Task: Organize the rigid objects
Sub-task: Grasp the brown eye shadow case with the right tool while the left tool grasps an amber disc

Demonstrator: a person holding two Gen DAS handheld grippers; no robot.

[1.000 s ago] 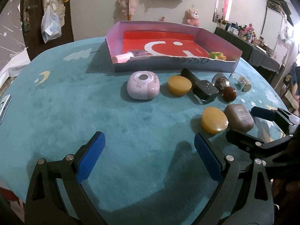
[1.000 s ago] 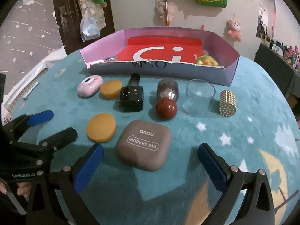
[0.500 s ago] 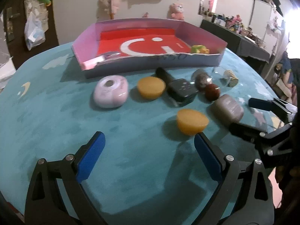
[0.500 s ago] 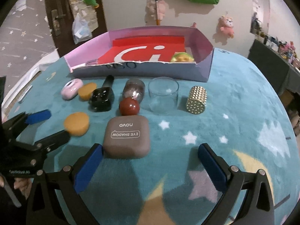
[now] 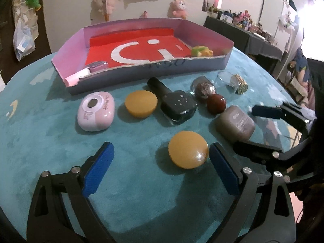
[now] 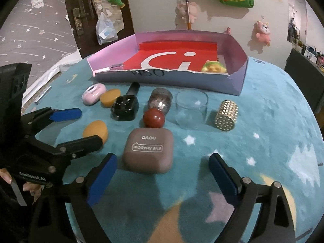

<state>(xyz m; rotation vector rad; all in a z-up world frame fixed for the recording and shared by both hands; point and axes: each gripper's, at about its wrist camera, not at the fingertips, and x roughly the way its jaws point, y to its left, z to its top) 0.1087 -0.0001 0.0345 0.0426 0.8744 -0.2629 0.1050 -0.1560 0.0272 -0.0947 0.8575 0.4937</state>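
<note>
Two grippers' fingers wide apart w/ nothing held; near orange disc partly behind left gripper.

The left gripper hides part of the orange puck; the glass cup blurs at two o'clock.

Jars before box

We hold our left gripper low with its jaws spread wide. Our right gripper sits just beside it, jaws equally wide, both pointing forward, gripping nothing.
</note>
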